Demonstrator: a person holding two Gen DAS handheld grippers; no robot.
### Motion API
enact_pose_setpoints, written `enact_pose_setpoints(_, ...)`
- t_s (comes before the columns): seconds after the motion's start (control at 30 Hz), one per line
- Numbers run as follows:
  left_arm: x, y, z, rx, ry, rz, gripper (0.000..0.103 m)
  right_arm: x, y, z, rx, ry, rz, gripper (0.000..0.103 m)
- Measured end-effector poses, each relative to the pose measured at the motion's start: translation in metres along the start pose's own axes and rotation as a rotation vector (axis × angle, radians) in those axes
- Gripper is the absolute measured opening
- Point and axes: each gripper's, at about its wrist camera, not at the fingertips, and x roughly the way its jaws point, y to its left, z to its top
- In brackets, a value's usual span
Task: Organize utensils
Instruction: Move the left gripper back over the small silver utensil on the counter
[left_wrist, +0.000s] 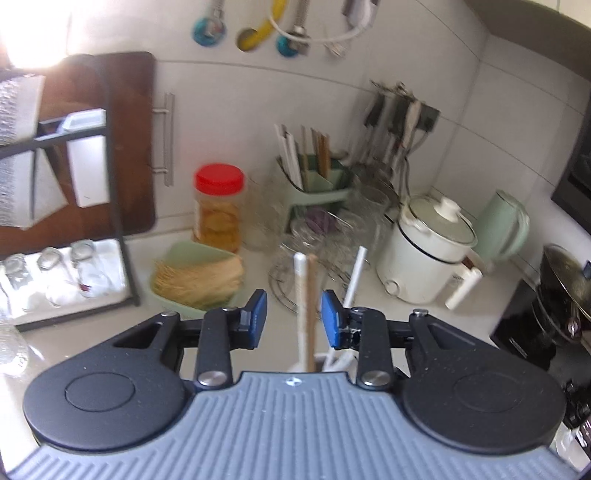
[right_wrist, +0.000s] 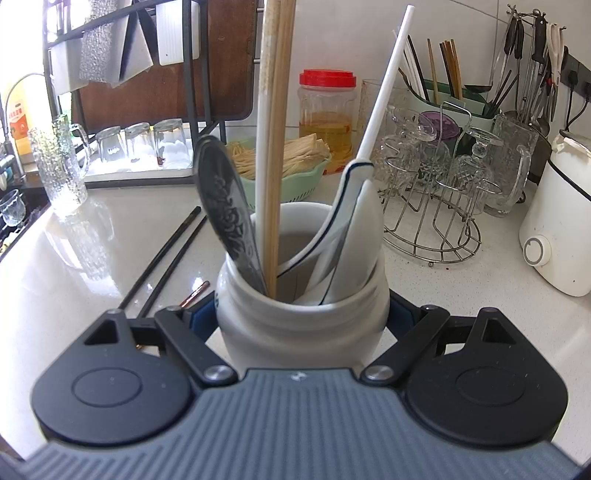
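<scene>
So the white bench (right_wrist: 74, 258) takes up most of the scene, with a black dish rack (right_wrist: 122, 74) holding upturned glasses at its back left edge and a white cooker (right_wrist: 557, 221) over at the right edge. Between those, along the back, there's a wire glass stand (right_wrist: 436, 206), a green basket (right_wrist: 295, 177) of noodles and a red-lidded jar (right_wrist: 327, 122). Near the front middle of the bench sits the white ceramic jar (right_wrist: 303, 321), and the right gripper (right_wrist: 303, 314) has its jaws pressed against both sides of it, holding it. Inside the jar: a dark patterned metal spoon (right_wrist: 221, 206), white ceramic spoons (right_wrist: 354, 229), wooden and white chopsticks (right_wrist: 273, 147) standing up, plus one white chopstick (right_wrist: 384, 85) leaning right. The left gripper (left_wrist: 293, 319) is spread apart, its blue pads (left_wrist: 332, 321) either side of those chopstick tops (left_wrist: 306, 295) but not touching them. A pair of black chopsticks (right_wrist: 166, 258) lies flat on the bench, just left of the jar.
</scene>
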Motion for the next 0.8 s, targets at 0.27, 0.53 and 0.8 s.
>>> enact_pose_setpoints(0.27, -0.014, 0.030, -0.011, -0.061, 0.004, 0.089, 0.038, 0.000, 0.000, 0.000, 0.002, 0.000, -0.003, 0.091)
enact_pose_setpoints(0.53, -0.021, 0.050, -0.047, -0.095, 0.045, 0.139, 0.038, 0.000, 0.001, -0.001, -0.004, -0.014, -0.004, 0.091)
enact_pose_setpoints(0.8, -0.015, 0.055, -0.081, -0.120, 0.100, 0.163, 0.038, -0.001, 0.002, -0.003, -0.007, -0.028, -0.005, 0.091)
